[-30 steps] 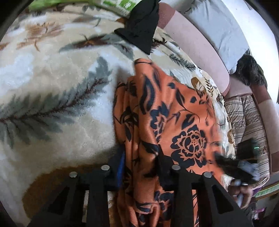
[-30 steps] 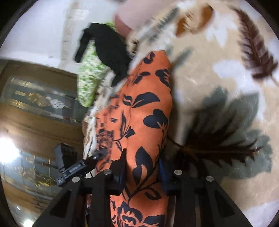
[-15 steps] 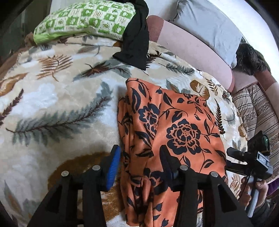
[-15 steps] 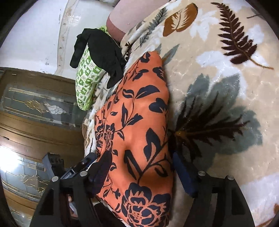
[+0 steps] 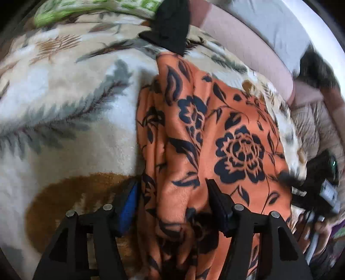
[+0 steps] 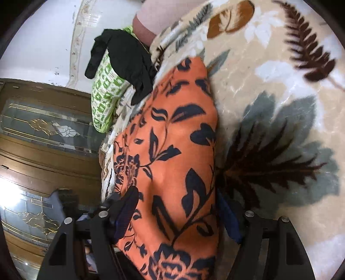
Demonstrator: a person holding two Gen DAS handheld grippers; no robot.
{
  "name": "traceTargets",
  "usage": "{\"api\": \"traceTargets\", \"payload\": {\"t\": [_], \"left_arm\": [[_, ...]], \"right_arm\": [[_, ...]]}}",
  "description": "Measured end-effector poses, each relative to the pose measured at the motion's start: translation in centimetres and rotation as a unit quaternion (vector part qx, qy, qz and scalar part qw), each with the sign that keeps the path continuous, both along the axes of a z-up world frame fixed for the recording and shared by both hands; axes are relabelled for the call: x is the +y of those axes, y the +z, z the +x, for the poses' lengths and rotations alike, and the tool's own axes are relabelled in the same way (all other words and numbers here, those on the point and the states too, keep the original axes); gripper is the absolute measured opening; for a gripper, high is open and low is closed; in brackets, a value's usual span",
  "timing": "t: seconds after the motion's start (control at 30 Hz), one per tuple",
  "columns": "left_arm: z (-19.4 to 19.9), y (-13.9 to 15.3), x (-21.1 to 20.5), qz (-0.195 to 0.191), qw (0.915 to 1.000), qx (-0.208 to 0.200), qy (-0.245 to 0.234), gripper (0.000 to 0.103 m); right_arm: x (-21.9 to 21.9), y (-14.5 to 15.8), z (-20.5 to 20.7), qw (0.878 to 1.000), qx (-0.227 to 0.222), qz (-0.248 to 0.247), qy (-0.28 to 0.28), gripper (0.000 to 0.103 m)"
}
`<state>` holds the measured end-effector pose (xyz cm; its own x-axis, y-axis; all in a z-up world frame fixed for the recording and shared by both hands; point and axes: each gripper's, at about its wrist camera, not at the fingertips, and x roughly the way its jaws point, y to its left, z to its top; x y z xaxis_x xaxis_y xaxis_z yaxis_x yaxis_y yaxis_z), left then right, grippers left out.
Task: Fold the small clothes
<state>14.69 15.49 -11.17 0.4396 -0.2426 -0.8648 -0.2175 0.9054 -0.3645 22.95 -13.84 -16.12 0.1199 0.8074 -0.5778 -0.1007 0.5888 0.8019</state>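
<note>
The orange floral garment [image 5: 215, 137] lies folded on the leaf-patterned blanket [image 5: 64, 107], a black garment [image 5: 170, 25] at its far end. Left gripper [image 5: 172, 200] and right gripper [image 6: 176, 213] each straddle its near edge, jaws just parted, gripping nothing.

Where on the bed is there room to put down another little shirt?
Free: the blanket left of the orange flowered cloth, below the green pillow; in the right wrist view, the blanket on the cloth's other side. Crowded: the top, where the black garment almost meets the orange cloth.
</note>
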Motion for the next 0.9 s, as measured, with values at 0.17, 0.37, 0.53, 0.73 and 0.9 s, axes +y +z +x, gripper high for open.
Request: {"api": "traceTargets", "payload": {"t": [0.17, 0.37, 0.53, 0.73, 0.9], "left_arm": [[0.2, 0.3, -0.2, -0.012, 0.9998, -0.002, -0.017, 0.04], [0.1, 0.5, 0.0, -0.02, 0.9998, 0.004, -0.005, 0.047], [-0.3, 0.1, 0.1, -0.015, 0.9998, -0.004, -0.01, 0.049], [-0.6, 0.1, 0.3, -0.015, 0.9998, -0.005, -0.011, 0.046], [-0.5, 0.1, -0.4, 0.0, 0.9998, -0.01, -0.015, 0.046]], "right_arm": [[1.2, 0.1, 0.2, 0.999, -0.013, -0.035, 0.021, 0.059], [1.1, 0.6, 0.1, 0.999, -0.013, -0.038, 0.015, 0.063], [-1.7, 1.5, 1.4, 0.999, -0.009, 0.0, -0.038, 0.07], [-0.4, -0.7, 7.0, 0.997, 0.037, 0.029, -0.059, 0.036], [0.9, 1.1, 6.0, 0.997, -0.034, -0.042, -0.057, 0.034]]}}
